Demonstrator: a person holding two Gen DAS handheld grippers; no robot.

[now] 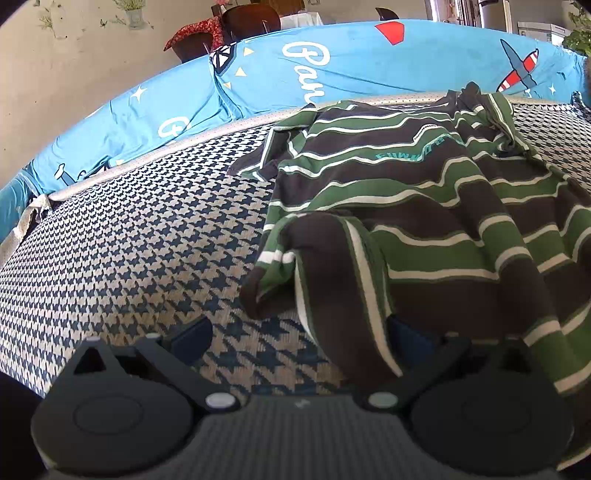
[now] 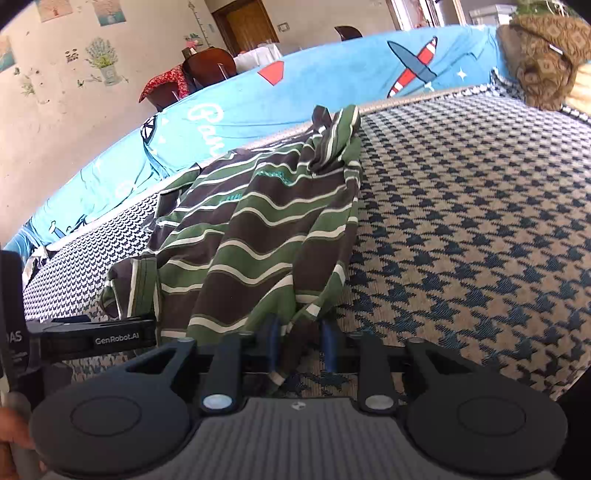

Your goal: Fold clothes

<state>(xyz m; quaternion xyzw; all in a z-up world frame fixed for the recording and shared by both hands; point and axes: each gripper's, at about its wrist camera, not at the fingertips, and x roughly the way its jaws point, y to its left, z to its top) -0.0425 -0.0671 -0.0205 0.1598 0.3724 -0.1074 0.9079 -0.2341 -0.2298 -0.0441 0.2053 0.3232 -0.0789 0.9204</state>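
Striped shirt (image 1: 424, 206) in brown, green and white, spread crumpled over a houndstooth mat (image 1: 140, 251) that covers a bed or couch-like surface; cannot tell which. Collar end bunched near the far edge of the mat, against the blue printed sheet (image 1: 332, 70) that runs along that edge. Teal lettering across the chest, too warped to read. Near hem lying at the front edge, close to both claws.

Left claw (image 1: 299, 339) wide open, low over the mat at the front edge. Left finger (image 1: 192, 334) bare above the houndstooth; right finger (image 1: 406, 338) partly under a fold of the shirt's near corner, cloth draped across it. No pinch on the fabric visible.

Right claw (image 2: 301, 345) narrowed on the shirt's (image 2: 258, 229) hem, blue pads (image 2: 273, 343) either side of a hanging strip of striped cloth; fabric bunched and lifted between them, gripped as far as can be told. Bare houndstooth mat (image 2: 461, 229) stretching away to the right edge.

Left claw (image 2: 96, 338) also seen in the right wrist view, a dark bar printed "GenRobot.AI", beside the shirt's left near corner. A brown patterned cushion (image 2: 543, 62) at the far right corner. Dark chairs (image 2: 207, 62) and a wooden door (image 2: 251, 29) beyond the blue sheet (image 2: 332, 81).
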